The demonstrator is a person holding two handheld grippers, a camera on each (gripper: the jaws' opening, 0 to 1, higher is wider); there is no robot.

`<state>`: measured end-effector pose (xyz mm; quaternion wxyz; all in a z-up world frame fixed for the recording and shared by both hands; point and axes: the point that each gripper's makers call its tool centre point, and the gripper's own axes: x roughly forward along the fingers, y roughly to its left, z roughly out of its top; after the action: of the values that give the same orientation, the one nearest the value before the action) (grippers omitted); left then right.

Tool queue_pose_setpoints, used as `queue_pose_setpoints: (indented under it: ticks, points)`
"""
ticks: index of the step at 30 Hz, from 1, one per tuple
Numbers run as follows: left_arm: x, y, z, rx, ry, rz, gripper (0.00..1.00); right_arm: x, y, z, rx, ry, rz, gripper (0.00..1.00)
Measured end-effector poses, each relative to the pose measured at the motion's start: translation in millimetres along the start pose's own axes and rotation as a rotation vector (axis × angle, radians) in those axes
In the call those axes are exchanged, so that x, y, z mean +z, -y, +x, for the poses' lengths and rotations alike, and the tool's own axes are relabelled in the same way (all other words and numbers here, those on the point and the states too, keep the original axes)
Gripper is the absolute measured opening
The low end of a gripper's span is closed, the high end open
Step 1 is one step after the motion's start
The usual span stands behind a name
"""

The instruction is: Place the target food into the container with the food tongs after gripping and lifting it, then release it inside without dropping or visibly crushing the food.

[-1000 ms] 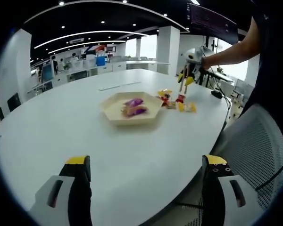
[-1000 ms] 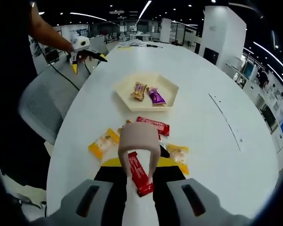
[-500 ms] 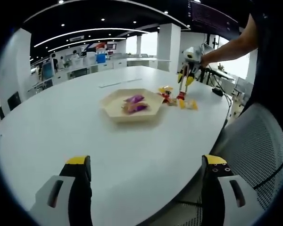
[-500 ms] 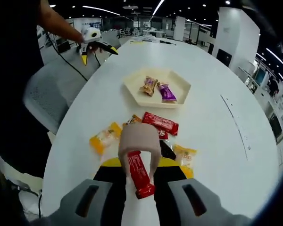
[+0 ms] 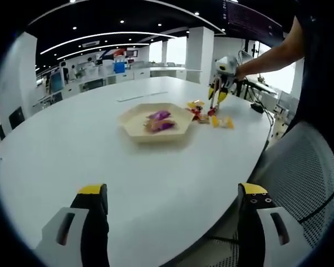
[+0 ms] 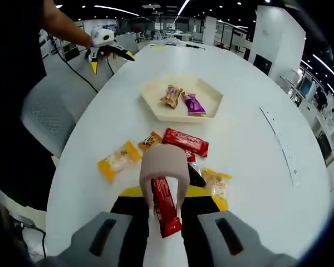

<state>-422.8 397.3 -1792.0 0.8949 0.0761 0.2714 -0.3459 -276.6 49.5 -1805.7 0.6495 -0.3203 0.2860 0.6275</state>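
Right gripper (image 6: 163, 192) clamps tongs (image 6: 164, 167) holding a red snack bar (image 6: 165, 207) above the white worktop (image 6: 250, 156), nearer the tray (image 6: 181, 100) than before; left gripper (image 5: 172, 222) wide, open-plan office behind

trays 1 (image 6: 156, 109) | snacks in tray 2 (image 6: 171, 96) | snacks on table 6 (image 6: 185, 141) | tongs 1 (image 6: 164, 171)

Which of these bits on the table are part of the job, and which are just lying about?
Part of the job:
- food tongs
- red snack bar gripped in them
- hexagonal tray
- right gripper

Lying about:
- yellow packets
- second red bar
- mesh chair
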Motion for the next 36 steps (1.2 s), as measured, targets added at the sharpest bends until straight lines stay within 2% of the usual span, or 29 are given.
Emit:
queue_pose_setpoints:
  ticks: [2, 3, 5, 10, 17, 23, 26, 36]
  points:
    - [0.2, -0.5, 0.0, 0.002, 0.001, 0.000, 0.94, -4.1, -2.2, 3.0, -0.011, -0.022, 0.002, 0.22]
    - [0.1, -0.5, 0.2, 0.002, 0.000, 0.000, 0.94, 0.1, 0.2, 2.9, -0.021, 0.006, 0.010, 0.21]
    - [0.1, -0.3, 0.3, 0.002, -0.001, 0.002, 0.94, -0.8, 2.1, 2.5, -0.022, -0.002, 0.018, 0.20]
    - [0.1, -1.2, -0.1, 0.006, 0.000, 0.002, 0.94, -1.8, 6.8, 0.8, -0.062, -0.007, 0.101, 0.17]
    - [0.2, -1.7, -0.7, 0.009, 0.002, 0.006, 0.93, -1.9, 1.0, -1.3, -0.060, 0.000, 0.205, 0.15]
    - [1.1, -1.0, -0.8, 0.008, 0.003, 0.011, 0.93, 3.8, 7.6, -11.3, -0.101, 0.042, 0.276, 0.15]
    - [2.0, -1.0, -0.7, 0.009, 0.008, 0.013, 0.93, 12.6, 17.6, -20.6, -0.141, 0.071, 0.340, 0.16]
    - [3.6, -1.5, -0.6, 0.006, 0.022, 0.012, 0.95, 40.9, 36.7, -47.5, -0.214, 0.078, 0.320, 0.16]
